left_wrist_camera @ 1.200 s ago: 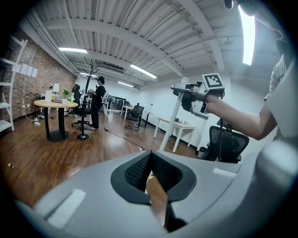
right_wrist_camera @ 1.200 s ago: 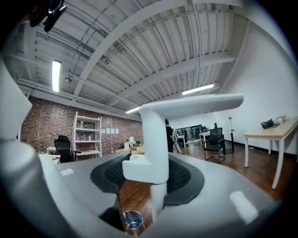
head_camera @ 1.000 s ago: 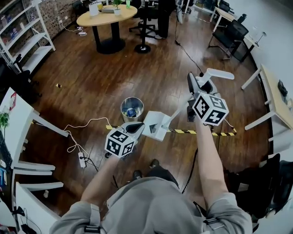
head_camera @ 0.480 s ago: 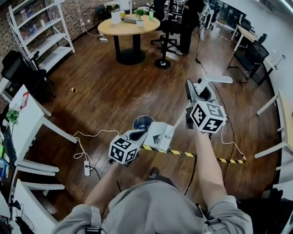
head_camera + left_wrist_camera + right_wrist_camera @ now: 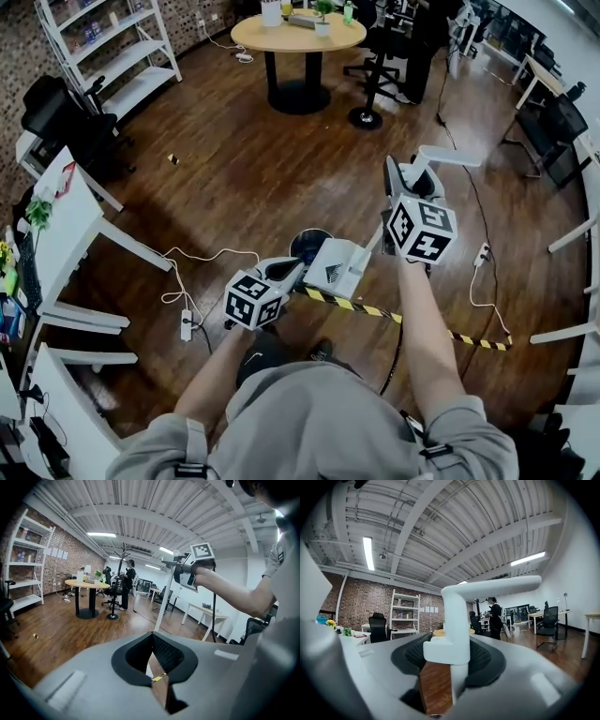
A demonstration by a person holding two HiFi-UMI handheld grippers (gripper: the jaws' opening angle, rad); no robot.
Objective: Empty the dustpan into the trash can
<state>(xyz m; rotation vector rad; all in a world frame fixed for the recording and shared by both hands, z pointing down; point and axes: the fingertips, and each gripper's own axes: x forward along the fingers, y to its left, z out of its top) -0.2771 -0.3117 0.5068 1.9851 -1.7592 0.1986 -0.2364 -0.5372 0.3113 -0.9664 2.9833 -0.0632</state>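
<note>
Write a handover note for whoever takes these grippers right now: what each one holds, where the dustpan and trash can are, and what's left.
Right gripper: shut on the dustpan handle, holding the dustpan up off the floor.
Left gripper: jaws together at the tips, nothing visible between them, right by the dustpan's near edge.
Trash can: on the floor just beyond the dustpan, partly hidden by it.
Done: dustpan is at the can.
Left: tip it in. Whether anything has gone in can't be seen.
</note>
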